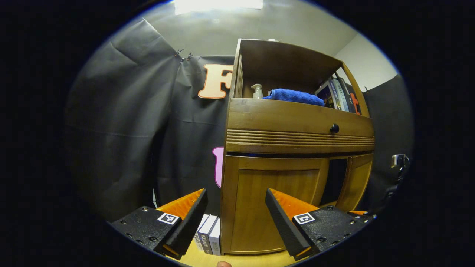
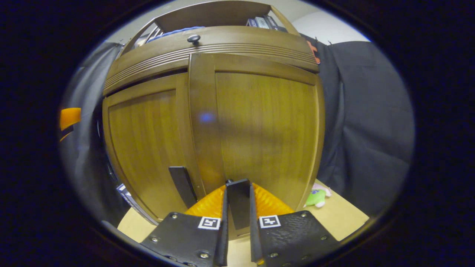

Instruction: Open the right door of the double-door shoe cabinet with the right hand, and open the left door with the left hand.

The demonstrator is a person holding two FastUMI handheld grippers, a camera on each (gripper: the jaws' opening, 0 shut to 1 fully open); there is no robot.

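Right gripper (image 2: 237,207) is in tight against the shoe cabinet (image 2: 207,40), both fingers pinched on the dark flat handle (image 2: 238,202) of the right door (image 2: 263,126). That door stands slightly proud of the left door (image 2: 144,141), its edge overlapping in front. The left door's own dark handle (image 2: 182,183) sits just beside, untouched. Up top, a round black knob (image 2: 193,38) on the drawer front. Off to the right on the light tabletop (image 2: 341,218), a small green toy (image 2: 316,197) beside the cabinet's corner. An orange shape (image 2: 69,116) shows at far left
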